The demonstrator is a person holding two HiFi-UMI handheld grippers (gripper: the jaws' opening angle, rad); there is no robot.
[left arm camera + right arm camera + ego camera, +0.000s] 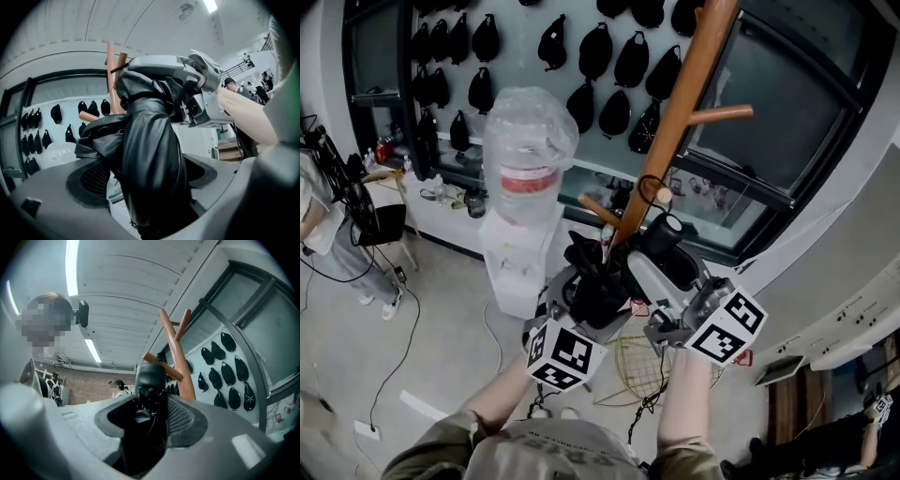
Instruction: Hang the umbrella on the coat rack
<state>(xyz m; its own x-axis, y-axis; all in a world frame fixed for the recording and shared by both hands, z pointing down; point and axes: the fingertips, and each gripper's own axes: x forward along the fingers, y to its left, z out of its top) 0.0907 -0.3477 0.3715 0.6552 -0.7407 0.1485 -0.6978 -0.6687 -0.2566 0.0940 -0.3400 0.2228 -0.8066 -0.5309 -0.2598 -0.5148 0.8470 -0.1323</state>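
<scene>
Looked like a large hall for work or testing, not a home. Had a pale wall hung with rows of black bags [595, 47], next to dark-framed glass panels [778, 94]. Kept a water dispenser [516, 258] with a big bottle [528, 131] on top. Showed a grey floor [450, 328] crossed by a loose cable [418, 314], a high white panelled ceiling [131, 287] with strip lights [71, 263], and a brick wall [89, 392] farther back. Held another person [337, 253] standing at the side.

— What blocks us?
— The coat rack [675, 122] stands right in front of us, and the water cooler [525, 159] is near on our left.
— Where can we pass?
— Under the long peg [724, 114], on the right.
</scene>
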